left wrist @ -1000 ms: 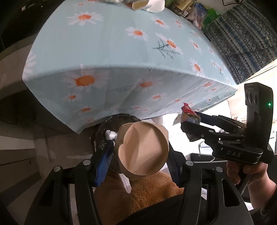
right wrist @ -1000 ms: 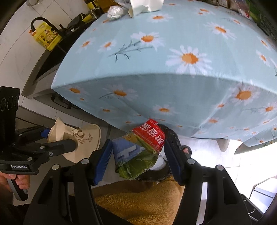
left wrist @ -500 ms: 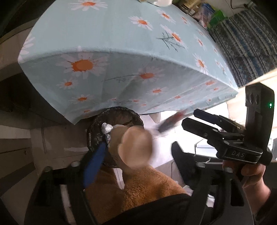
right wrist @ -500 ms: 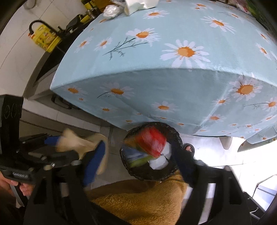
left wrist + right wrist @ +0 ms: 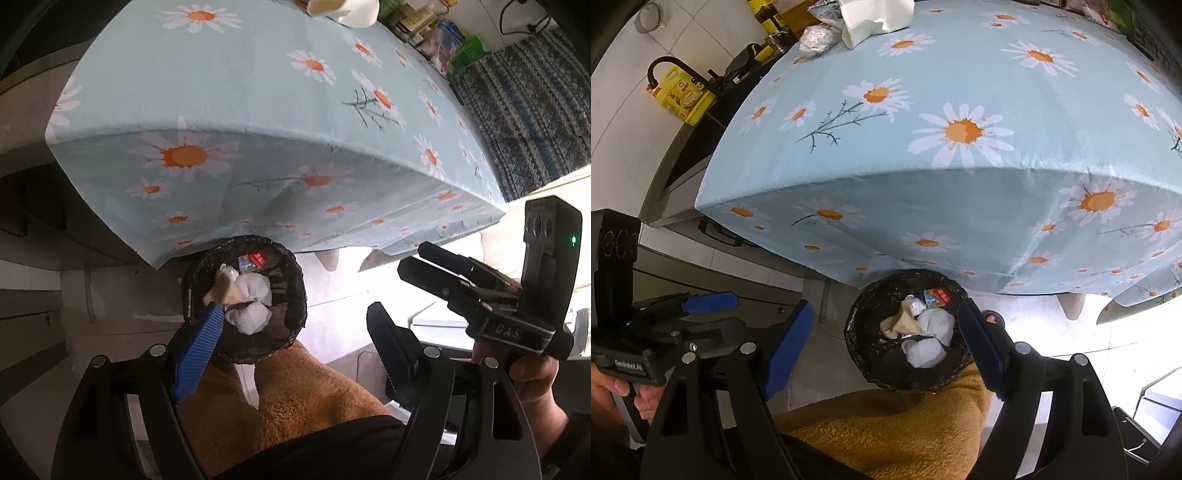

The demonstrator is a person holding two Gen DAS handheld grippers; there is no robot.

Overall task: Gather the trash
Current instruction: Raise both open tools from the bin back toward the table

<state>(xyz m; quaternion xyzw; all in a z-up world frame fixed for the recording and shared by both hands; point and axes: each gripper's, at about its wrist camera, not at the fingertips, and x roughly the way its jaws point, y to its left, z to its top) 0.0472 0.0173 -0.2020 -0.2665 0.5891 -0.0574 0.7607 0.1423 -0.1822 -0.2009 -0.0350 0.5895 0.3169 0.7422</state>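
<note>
1. Black waste bin [image 5: 908, 332] stands on the floor just under the edge of the daisy tablecloth [image 5: 960, 92]; it holds white crumpled tissues [image 5: 931, 336], a beige paper cup [image 5: 899, 323] and a red-and-green wrapper [image 5: 937, 297].
2. Left gripper [image 5: 295, 339] and right gripper [image 5: 882, 343] hover above the bin, jaws apart, nothing between them.
3. Judgement: the drop step is complete for this load.
4. Next move: return to the tabletop, where a white tissue pack [image 5: 875, 18] and a crumpled wad [image 5: 816, 38] remain at the far end; both call for a reach across the cloth.
</note>
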